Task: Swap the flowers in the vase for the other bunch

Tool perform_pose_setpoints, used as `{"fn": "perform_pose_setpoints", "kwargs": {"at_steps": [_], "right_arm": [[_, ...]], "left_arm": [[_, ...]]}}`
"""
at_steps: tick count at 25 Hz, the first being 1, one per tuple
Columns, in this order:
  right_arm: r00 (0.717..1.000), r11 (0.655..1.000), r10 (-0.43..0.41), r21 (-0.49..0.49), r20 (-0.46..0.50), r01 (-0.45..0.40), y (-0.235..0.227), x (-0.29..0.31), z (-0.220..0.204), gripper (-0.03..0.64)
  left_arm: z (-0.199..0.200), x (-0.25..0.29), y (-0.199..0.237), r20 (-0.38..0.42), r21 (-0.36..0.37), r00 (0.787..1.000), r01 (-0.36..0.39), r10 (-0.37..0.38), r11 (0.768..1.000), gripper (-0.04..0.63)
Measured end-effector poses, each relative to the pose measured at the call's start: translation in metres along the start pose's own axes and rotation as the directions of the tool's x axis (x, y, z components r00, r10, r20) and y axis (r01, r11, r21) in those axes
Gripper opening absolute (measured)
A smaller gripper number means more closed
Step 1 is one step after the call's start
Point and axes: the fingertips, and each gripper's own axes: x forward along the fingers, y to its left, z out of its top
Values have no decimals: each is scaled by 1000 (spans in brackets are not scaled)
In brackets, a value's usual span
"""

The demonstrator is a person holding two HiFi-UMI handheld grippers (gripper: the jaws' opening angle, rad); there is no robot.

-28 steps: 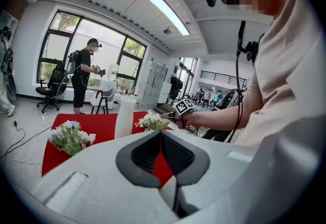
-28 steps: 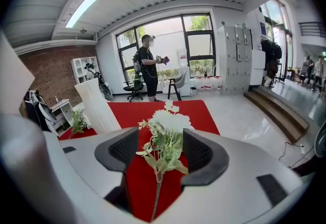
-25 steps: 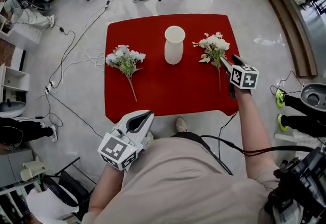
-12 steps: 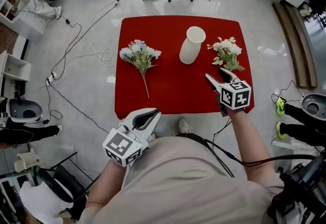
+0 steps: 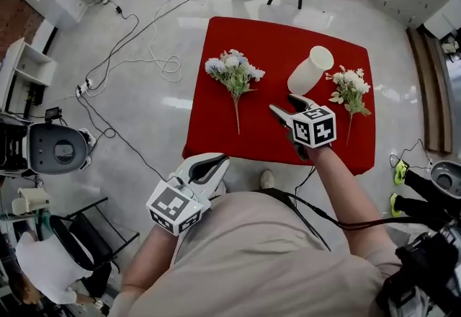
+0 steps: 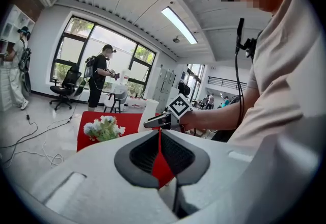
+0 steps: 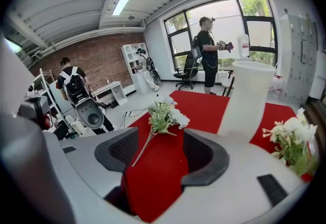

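On the red table [image 5: 274, 42] we see the white vase [image 5: 310, 69] standing upright at about 1 o'clock from the table's middle. Both bunches lie flat on the red surface, outside the vase. The blue-and-white bunch [image 5: 234, 72] lies at 9 o'clock from the vase and well apart from it, its stem pointing toward the near edge. The white bunch [image 5: 349, 85] lies just beside the vase at roughly 4 o'clock.

The right gripper [image 5: 282, 103] hangs over the table at 7 o'clock from the vase, between the vase and the blue-and-white bunch. Its tongs are spread and pinch nothing. In the right gripper view the blue-and-white bunch [image 7: 164, 113] lines up with the gap of the right gripper [image 7: 160, 139], but farther off on the table and touching neither jaw. The vase [image 7: 247, 98] rises at that view's 2 o'clock.

The left gripper [image 5: 216, 162] is off the table, at 7 o'clock from its near edge and close to the wearer's body. In its own view the tongs of the left gripper [image 6: 159, 134] meet at the tips (only a thin red sliver shows behind them), with nothing between.
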Motion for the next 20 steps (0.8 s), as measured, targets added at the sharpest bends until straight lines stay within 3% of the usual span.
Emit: {"fn": "perform_pose_setpoints", "kwargs": {"at_steps": [8,20], "right_arm": [[998,999,32,12,-58,-31,34,90,25,333],[978,986,-47,146,-202,78,12,201,40,376]], "left_arm": [[-17,-52,41,11,-44,996,-93,93,995,8],[-39,-114,88,14,-120,982,-186,189,975,8]]}}
